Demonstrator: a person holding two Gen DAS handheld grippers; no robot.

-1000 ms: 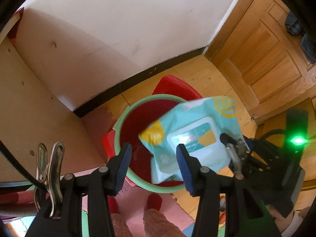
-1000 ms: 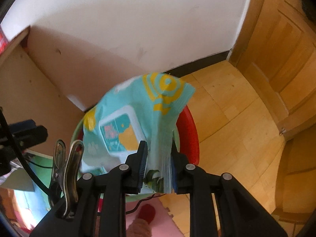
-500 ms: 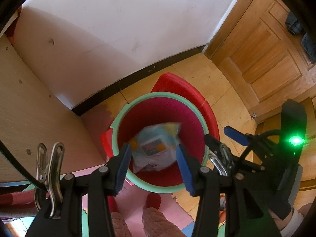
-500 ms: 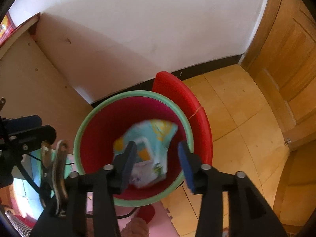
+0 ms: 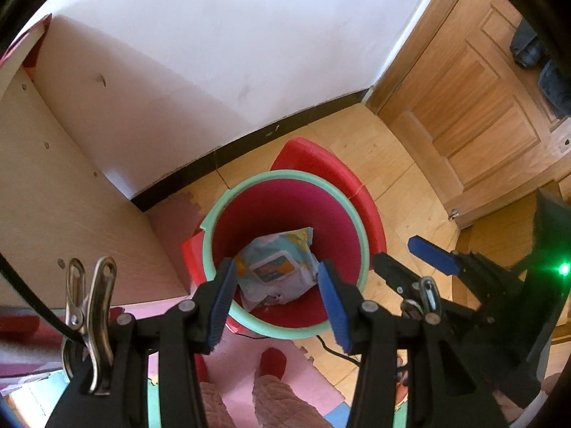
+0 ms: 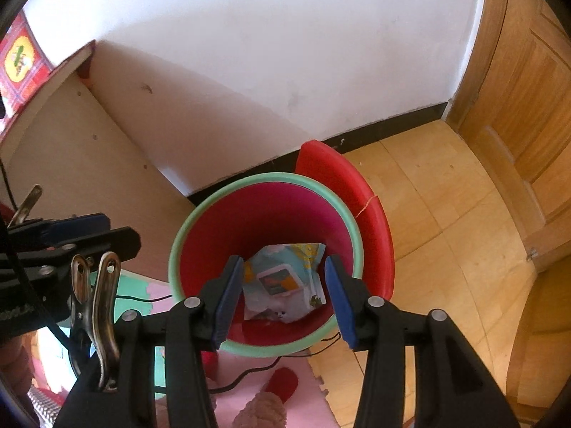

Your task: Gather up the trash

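A red bin with a pale green rim stands on the floor by the wall, its red lid tipped up behind it. At the bottom of the bin lies a teal and yellow wipes packet. My left gripper hangs above the bin's mouth, open, with nothing between its blue pads. My right gripper is also open and empty above the bin. In the left wrist view it shows at the right. The left gripper shows at the left edge of the right wrist view.
A pale wooden cabinet side stands left of the bin, with the white wall behind and a wooden door to the right. Pink foam mats, a black cable and a person's slippered feet lie below the bin.
The right gripper opened and let go of the wipes packet, which fell into the bin and now lies on its bottom. The left gripper stayed open above the bin.
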